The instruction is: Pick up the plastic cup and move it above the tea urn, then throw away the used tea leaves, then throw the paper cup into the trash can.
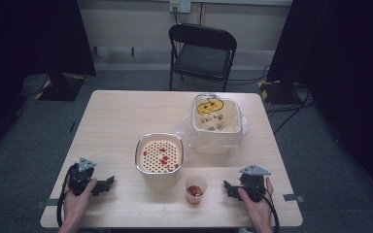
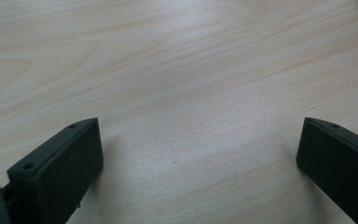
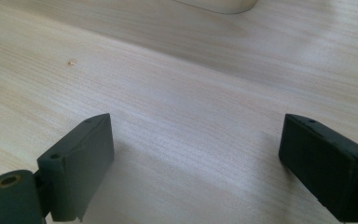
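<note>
Fingers [image 3: 328,170] of the right gripper [image 1: 232,188] are spread and empty; advance them to straddle the cup [image 1: 195,189] just beyond, then close gently.

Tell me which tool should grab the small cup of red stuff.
Right. The right tool rests open just beside the cup, nothing between them. The left tool sits farther off, past the strainer bowl.
</note>
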Available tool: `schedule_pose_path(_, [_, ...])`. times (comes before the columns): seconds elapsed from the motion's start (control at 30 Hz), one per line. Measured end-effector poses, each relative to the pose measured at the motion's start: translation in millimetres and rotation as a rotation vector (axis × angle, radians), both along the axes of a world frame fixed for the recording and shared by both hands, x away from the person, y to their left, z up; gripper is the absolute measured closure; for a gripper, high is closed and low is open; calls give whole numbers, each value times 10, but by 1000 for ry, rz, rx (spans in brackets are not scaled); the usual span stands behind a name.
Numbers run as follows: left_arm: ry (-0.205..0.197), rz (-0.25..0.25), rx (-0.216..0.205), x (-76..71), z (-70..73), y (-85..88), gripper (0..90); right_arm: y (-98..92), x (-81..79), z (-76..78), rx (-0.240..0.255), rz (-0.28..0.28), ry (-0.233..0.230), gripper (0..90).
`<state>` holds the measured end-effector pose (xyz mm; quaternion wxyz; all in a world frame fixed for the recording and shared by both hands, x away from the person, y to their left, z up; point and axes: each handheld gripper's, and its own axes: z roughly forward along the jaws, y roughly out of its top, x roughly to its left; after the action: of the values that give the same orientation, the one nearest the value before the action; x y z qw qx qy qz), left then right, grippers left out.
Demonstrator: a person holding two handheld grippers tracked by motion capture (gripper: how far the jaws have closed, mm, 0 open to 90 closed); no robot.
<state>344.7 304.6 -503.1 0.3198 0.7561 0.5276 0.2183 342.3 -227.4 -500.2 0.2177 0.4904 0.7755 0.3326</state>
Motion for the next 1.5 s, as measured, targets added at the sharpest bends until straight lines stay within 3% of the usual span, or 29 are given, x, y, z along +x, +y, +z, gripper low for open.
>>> schedule_pose_path(0.57, [-1, 1, -1, 0, 0, -1, 0, 69, -48, 16, 15, -37, 8, 131])
schedule_pose_path(0.73, [-1, 1, 0, 0, 0, -1, 0, 174, -111, 114, 51, 76, 24, 137])
schedule_pose_path(0.8, [-1, 1, 0, 0, 0, -1, 0, 185, -128, 137, 63, 75, 29, 136])
schedule_pose_path(0.93, [0, 0, 0, 0, 0, -1, 0, 279, -229, 198, 66, 144, 36, 158])
schedule_pose_path(1.07, [0, 0, 0, 0, 0, 0, 0, 320, -296, 227, 81, 159, 34, 166])
schedule_pose_path(1.2, [0, 0, 0, 0, 0, 0, 0, 376, -420, 257, 95, 224, 43, 210])
schedule_pose_path(1.5, [0, 1, 0, 0, 0, -1, 0, 522, -604, 281, 117, 337, 58, 214])
